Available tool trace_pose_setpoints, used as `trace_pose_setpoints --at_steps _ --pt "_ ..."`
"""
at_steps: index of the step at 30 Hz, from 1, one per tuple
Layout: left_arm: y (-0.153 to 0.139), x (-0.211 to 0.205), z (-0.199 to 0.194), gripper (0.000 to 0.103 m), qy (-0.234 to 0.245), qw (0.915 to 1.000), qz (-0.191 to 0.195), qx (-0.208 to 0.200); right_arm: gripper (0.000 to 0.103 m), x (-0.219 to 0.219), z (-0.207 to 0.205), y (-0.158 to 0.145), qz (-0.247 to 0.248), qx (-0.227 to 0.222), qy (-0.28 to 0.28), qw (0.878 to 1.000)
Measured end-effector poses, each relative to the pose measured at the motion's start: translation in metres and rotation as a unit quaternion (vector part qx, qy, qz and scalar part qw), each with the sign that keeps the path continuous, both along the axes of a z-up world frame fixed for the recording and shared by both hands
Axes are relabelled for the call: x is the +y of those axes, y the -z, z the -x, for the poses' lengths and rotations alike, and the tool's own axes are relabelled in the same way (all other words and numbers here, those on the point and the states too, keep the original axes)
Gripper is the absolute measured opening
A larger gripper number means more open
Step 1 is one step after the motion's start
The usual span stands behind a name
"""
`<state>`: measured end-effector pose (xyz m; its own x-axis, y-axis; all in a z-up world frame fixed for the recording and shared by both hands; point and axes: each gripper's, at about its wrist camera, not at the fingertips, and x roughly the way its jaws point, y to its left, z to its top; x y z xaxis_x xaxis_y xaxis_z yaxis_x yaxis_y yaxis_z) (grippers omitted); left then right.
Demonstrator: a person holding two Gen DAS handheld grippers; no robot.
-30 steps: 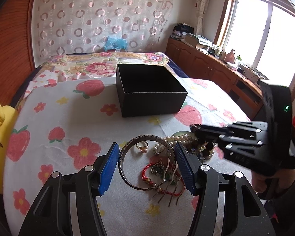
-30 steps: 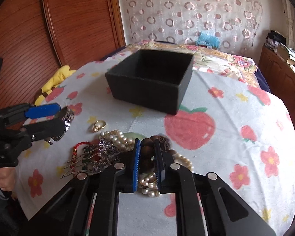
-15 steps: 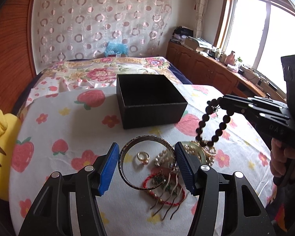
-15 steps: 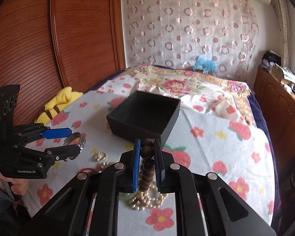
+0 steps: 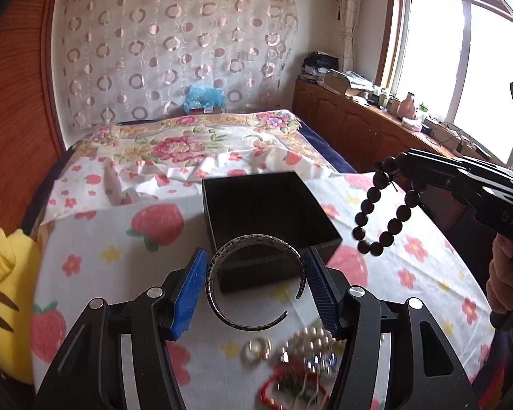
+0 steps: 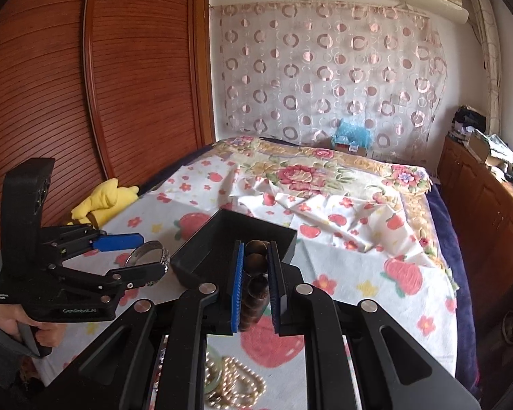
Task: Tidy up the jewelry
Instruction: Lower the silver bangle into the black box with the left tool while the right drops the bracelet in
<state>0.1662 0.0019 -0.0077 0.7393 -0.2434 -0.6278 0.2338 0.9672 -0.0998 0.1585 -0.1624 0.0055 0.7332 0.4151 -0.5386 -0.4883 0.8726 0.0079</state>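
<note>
The left gripper [image 5: 256,283] holds a silver cuff bangle [image 5: 254,280] between its blue pads [image 5: 188,294], the jaws closed on the bangle's two sides, with the bangle's gap facing toward the lower right in the left wrist view. The bangle hangs in the air just in front of the near wall of the open black box [image 5: 270,218], which stands on the strawberry-print cloth [image 5: 126,239] covering the surface. The right gripper [image 6: 256,283] has its jaws clamped on a dark wooden bead bracelet [image 6: 256,283], the beads stacked in a column between the pads; in the left wrist view the bracelet [image 5: 384,205] dangles as a loop from the gripper's tip, in the air just to the right of the box and above the cloth. In the right wrist view the box [image 6: 236,242] lies directly ahead of the held beads, and the left gripper [image 6: 140,256] with the bangle [image 6: 150,256] sits just to the box's left. On the cloth below the grippers lie a small ring [image 5: 256,346], a pearl strand [image 6: 236,379] and a blurred heap of red cord and metal pieces [image 5: 290,386]. A yellow plush toy [image 5: 7,294] rests at the left edge of the cloth.
</note>
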Motion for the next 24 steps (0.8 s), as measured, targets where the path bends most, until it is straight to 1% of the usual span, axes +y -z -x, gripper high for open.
trace_pose_setpoints --at_steps 5,10,13,16,24 --pt "-0.001 -0.007 -0.027 0.056 -0.005 0.9999 -0.009 0.002 0.015 -0.005 -0.014 -0.001 0.003 0.001 0.009 1.000" --pt "0.002 -0.016 -0.055 0.056 -0.009 0.9998 -0.013 0.011 0.015 -0.014 -0.027 -0.003 -0.016 0.011 0.018 1.000" --pt "0.005 -0.019 -0.065 0.056 -0.017 0.9997 -0.013 0.010 0.015 -0.015 -0.034 -0.002 -0.019 0.017 0.015 1.000" --pt "0.003 -0.015 -0.065 0.064 -0.022 0.9997 -0.007 0.008 0.015 -0.012 -0.039 0.000 -0.018 0.018 0.013 1.000" --pt "-0.001 0.004 -0.042 0.065 -0.033 0.9994 -0.006 0.003 0.015 0.003 -0.049 0.003 -0.041 0.021 -0.004 0.999"
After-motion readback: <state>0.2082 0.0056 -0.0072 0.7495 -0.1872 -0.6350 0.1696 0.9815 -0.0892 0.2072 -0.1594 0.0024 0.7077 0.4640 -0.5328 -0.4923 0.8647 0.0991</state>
